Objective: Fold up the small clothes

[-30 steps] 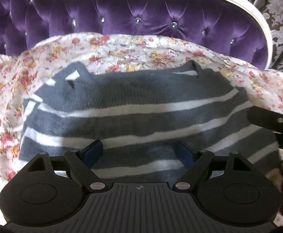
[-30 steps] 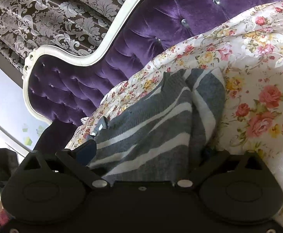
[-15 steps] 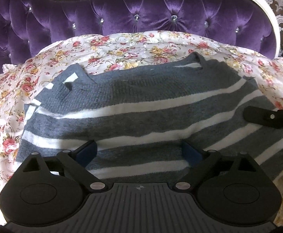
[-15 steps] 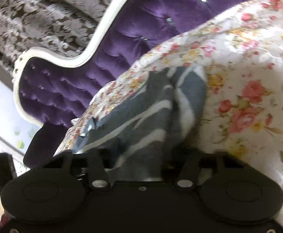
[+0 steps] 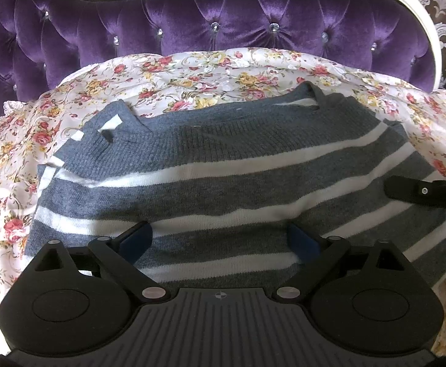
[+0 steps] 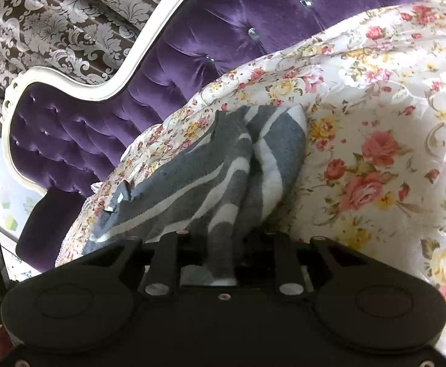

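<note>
Purple tufted velvet, framed in white-painted wood, fills the upper half of the left wrist view as the headboard (image 5: pixel 223 30) of a bed covered by a floral quilt (image 5: pixel 210 73). Spread across the centre of that frame lies a grey sweater (image 5: pixel 223 165) with white stripes, its neckline toward the headboard and its hem nearest the camera. At the bottom centre of the frame, the left gripper (image 5: pixel 223 241) hovers over the hem with its blue-padded jaws wide apart, holding nothing. At the lower centre of the right wrist view, the right gripper (image 6: pixel 223 244) has its jaws drawn together on a bunched edge of the sweater (image 6: pixel 198 180), whose fabric rises in a ridge toward the middle of the frame; one of its black fingers (image 5: pixel 418 191) shows at the right edge of the left view.

The step in hand appears to be folding one side of the sweater inward. To do it well, the pinched edge should likely be carried across in a low arc and laid parallel to the stripes, while the open left gripper presses down near the hem so the body does not slide on the slippery quilt.
</note>
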{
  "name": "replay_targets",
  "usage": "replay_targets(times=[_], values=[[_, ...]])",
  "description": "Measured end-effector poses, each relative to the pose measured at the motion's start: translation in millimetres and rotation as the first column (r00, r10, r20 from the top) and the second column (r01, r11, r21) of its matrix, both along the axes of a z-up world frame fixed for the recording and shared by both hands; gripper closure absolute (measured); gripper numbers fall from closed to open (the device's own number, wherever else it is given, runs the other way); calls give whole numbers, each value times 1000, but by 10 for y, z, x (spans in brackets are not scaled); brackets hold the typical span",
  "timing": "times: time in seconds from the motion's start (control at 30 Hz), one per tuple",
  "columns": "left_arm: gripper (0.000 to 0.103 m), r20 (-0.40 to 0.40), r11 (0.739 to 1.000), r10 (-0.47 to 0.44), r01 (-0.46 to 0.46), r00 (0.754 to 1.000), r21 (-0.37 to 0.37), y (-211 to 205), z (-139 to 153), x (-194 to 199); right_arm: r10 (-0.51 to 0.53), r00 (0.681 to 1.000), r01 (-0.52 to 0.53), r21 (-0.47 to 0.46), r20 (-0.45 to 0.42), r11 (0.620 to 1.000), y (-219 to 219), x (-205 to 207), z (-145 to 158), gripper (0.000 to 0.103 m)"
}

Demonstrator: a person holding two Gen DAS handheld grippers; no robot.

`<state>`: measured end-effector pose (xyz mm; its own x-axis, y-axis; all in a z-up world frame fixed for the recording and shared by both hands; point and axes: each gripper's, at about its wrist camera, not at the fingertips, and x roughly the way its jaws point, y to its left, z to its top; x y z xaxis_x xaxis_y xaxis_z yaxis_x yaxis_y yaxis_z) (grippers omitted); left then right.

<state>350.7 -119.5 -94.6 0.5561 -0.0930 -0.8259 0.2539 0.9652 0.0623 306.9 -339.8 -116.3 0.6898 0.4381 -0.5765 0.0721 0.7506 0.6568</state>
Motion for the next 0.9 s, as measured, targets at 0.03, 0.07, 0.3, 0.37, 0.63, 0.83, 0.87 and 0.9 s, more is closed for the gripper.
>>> replay_targets(times=[0.03,0.07,0.3,0.37,0.63,0.83,0.87,0.9], values=[[6,0,1000,0,0,1000,0,-2,1,1,0,1000,0,1,-1,1000,2,-1,1,70],[6,-2,1000,0,0,1000,0,-3,6,4,1,1000,-1,0,-3,1000,2,1,0,70],[14,15,999,34,-34,999,-13,34,214,153,8,1000,-8,8,-3,1000,-17,7,-16,71],[14,33,998,55,-55,998,11,47,226,251,8,1000,-8,10,-4,1000,-18,8,-19,71],[12,-22,994,112,-113,993,-6,171,15,490,10,1000,-10,12,-6,1000,-23,12,-21,71],[14,-9,992,110,-110,994,-59,291,132,442,10,1000,-10,11,-7,1000,-21,16,-19,72],[14,11,990,121,-119,993,-71,345,186,391,11,1000,-11,8,-7,1000,-17,16,-18,72],[14,32,990,122,-119,992,-77,378,238,336,11,1000,-11,7,-7,1000,-17,18,-15,72]])
